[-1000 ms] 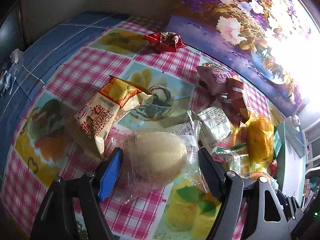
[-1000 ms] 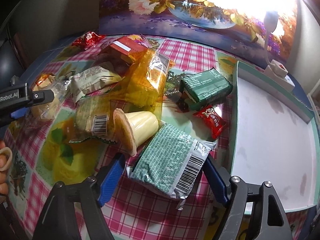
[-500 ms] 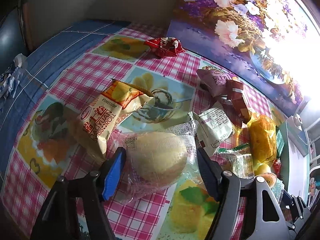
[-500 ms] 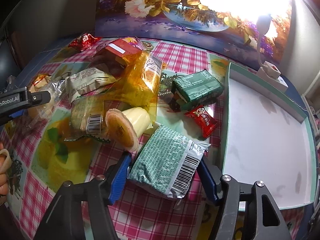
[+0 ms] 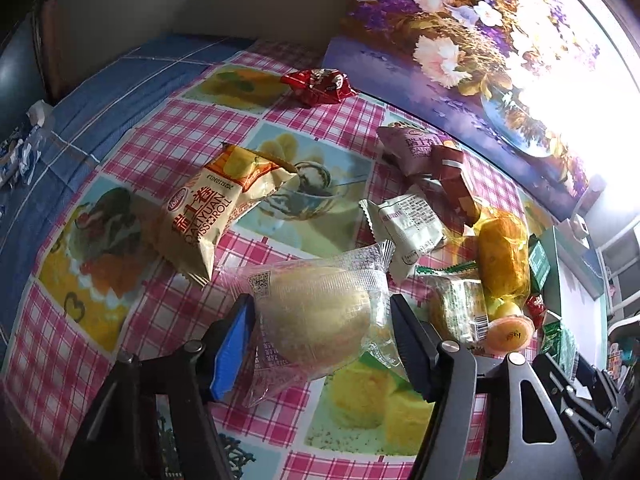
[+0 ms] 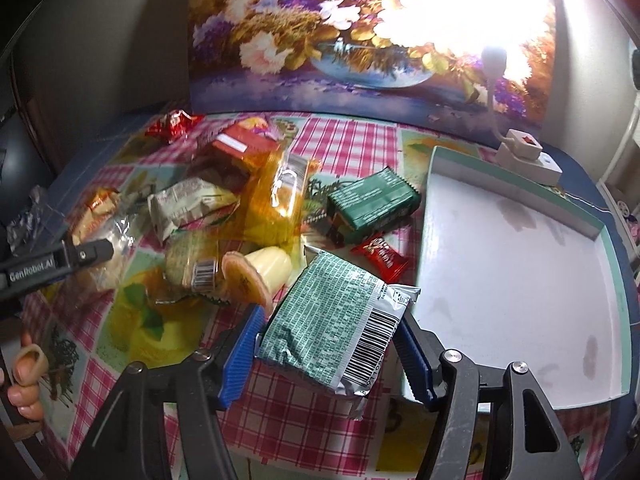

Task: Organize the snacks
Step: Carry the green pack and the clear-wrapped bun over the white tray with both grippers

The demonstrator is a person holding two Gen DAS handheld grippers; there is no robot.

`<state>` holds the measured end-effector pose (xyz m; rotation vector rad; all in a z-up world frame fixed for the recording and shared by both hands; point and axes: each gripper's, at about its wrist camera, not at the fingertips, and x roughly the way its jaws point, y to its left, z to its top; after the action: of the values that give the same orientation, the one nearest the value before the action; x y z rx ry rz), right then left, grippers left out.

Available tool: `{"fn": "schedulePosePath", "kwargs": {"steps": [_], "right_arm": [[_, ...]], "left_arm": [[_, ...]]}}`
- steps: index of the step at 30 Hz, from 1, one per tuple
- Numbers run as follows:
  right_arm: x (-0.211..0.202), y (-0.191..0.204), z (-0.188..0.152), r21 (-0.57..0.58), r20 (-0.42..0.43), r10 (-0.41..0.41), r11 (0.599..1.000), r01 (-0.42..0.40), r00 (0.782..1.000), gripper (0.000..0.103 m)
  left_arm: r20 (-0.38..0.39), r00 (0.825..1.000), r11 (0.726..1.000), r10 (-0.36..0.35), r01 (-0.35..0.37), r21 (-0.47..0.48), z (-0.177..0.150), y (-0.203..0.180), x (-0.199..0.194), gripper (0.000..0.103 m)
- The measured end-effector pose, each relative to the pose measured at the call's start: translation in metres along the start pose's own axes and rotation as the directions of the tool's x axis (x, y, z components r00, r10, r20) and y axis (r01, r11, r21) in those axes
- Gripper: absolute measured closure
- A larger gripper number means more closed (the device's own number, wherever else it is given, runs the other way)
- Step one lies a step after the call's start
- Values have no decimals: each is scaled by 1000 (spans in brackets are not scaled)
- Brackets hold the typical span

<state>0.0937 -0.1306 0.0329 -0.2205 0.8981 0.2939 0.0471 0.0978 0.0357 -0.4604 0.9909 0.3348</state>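
Both jaws narrowed since 1 second ago; left gripper (image 5: 320, 344) now grasping bun packet (image 5: 316, 316), right gripper (image 6: 330, 354) clenched on green packet (image 6: 336, 328); ready for tray (image 6: 516, 280).

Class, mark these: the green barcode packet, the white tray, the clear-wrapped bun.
green barcode packet (image 6: 334, 322), right wrist view, printed face.
white tray (image 6: 516, 264), right wrist view, bare floor.
clear-wrapped bun (image 5: 316, 316), left wrist view, bun's middle.

Glare washes out the painting (image 6: 360, 40) beyond the right claw (image 6: 330, 350). The frame's left edge cuts off a hand (image 6: 24, 376). Small print on the green packet (image 6: 336, 320) between its fingers is unreadable.
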Motion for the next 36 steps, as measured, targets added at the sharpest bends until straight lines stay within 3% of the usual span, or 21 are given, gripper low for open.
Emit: {"fn": "schedulePosePath", "kwargs": {"steps": [13, 22, 30, 36], "right_arm": [[-14, -18, 5, 52, 73, 33, 998, -37, 997, 35], [-18, -44, 11, 107, 139, 11, 994, -26, 990, 35], [-25, -95, 21, 224, 177, -59, 974, 18, 982, 35], [-25, -146, 22, 329, 160, -124, 942, 66, 979, 35]], "left_arm": [[40, 999, 998, 15, -17, 56, 2, -19, -20, 35], [63, 998, 993, -26, 19, 115, 14, -53, -35, 35], [84, 991, 964, -108, 83, 253, 32, -127, -48, 35], [40, 984, 908, -176, 146, 392, 24, -204, -42, 35]]}}
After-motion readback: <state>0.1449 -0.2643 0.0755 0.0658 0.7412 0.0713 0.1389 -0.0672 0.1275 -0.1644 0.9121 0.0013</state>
